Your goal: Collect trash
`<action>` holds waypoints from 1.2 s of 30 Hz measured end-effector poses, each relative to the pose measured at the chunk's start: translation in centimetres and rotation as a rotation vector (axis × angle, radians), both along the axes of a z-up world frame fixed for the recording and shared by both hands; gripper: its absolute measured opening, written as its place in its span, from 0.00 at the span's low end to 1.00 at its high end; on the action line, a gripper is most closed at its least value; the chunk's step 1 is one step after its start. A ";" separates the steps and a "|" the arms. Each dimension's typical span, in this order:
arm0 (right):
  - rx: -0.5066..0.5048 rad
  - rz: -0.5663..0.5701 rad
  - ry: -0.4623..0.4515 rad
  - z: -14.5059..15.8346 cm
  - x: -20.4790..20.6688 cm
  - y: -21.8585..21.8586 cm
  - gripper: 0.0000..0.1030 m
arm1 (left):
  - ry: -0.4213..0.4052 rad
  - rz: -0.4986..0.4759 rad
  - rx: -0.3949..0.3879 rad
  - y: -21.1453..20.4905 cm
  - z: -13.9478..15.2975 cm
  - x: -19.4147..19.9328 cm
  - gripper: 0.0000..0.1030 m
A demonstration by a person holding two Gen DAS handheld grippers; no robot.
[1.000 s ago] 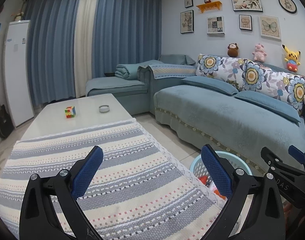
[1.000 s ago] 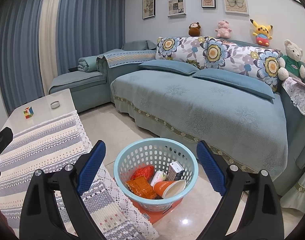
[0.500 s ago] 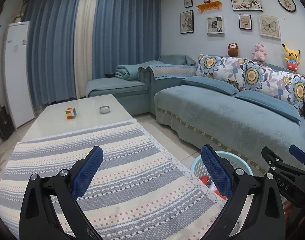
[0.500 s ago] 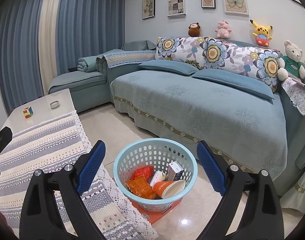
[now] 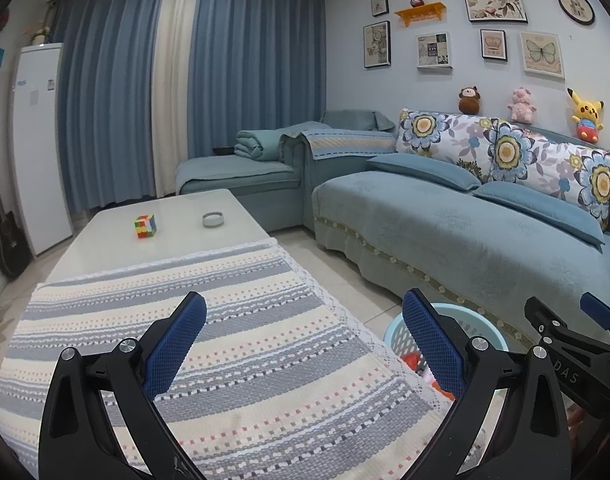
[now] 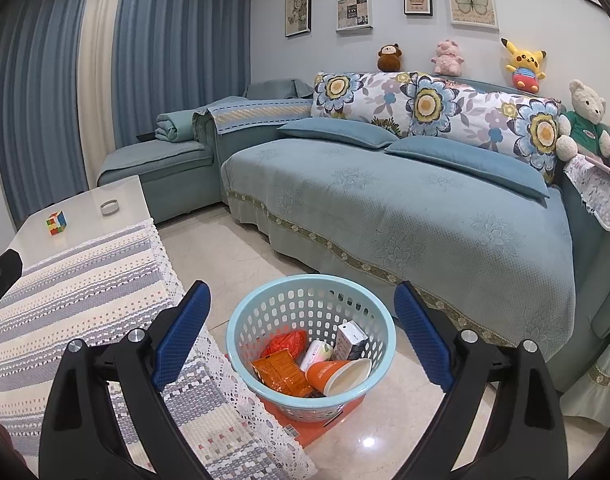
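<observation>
Light-blue basket (image 6: 241,322); orange cup (image 6: 325,372); grey-cream striped cloth (image 5: 241,320); teal sofa (image 6: 385,208); floral cushions (image 6: 425,100).

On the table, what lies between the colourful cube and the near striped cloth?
Nothing: in the left wrist view, only bare white tabletop lies between the cube and the striped cloth's lace edge. The small round dish sits off to the cube's right.

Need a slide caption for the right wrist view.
Open right claw above round light-blue plastic basket holding orange cup and wrappers, beside striped tablecloth.
</observation>
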State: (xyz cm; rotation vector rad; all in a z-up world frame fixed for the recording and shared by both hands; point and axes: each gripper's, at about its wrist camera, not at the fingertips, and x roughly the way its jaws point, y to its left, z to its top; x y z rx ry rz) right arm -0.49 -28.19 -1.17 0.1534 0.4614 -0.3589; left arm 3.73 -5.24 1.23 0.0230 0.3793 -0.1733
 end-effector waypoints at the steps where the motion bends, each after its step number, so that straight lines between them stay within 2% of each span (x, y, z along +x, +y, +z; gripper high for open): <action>1: 0.000 0.000 0.000 0.0 0.0 0.0 0.86 | 0.000 0.000 0.000 0.0 0.0 0.0 0.92; 26: -0.005 0.002 0.002 -0.1 0.1 0.0 0.87 | -0.005 0.000 0.005 -0.1 0.0 -0.1 0.92; 36: -0.010 0.005 0.004 -0.2 0.1 -0.3 0.88 | -0.017 0.029 0.013 0.1 0.3 -0.4 0.92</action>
